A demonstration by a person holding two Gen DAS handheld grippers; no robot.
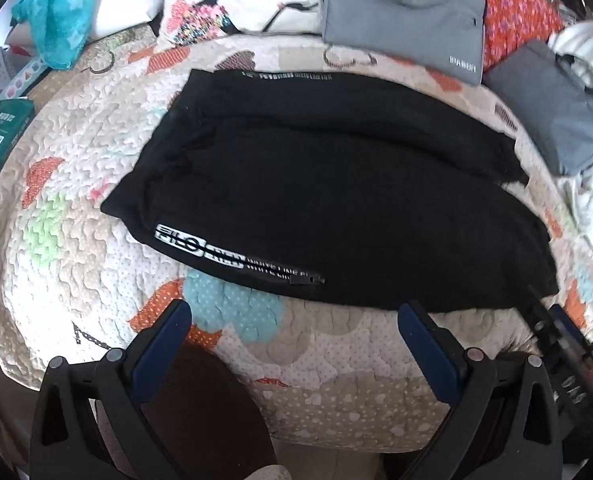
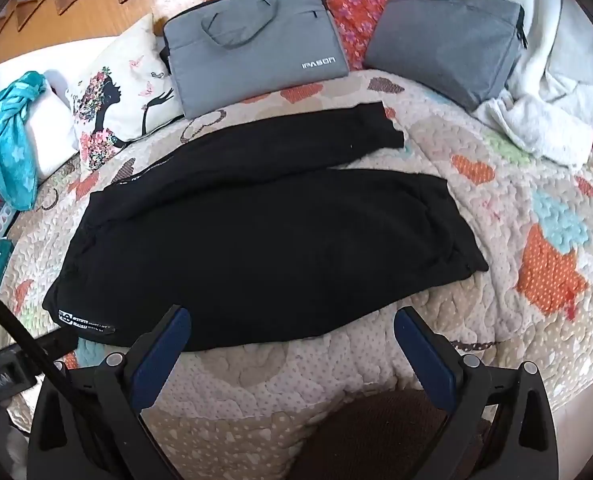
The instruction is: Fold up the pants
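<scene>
Pants (image 1: pixel 328 184) lie spread flat across the quilted bed (image 1: pixel 96 280), black, with the waistband toward the left and both legs running to the right; we see a white logo strip and a zipper near their front edge; in the right wrist view the far leg angles away from the near one, leaving a wedge of quilt between the cuffs. We hold the left gripper (image 1: pixel 296 332) above the quilt just short of the pants, its jaws wide apart with nothing between them; the right gripper (image 2: pixel 292 336) hangs likewise near the front edge, tilted downward, jaws wide apart and empty. Beyond the pants rest a grey laptop bag (image 2: pixel 256 44), a second grey bag (image 2: pixel 448 40), a printed pillow (image 2: pixel 124 96) and a teal cloth (image 2: pixel 8 136).
</scene>
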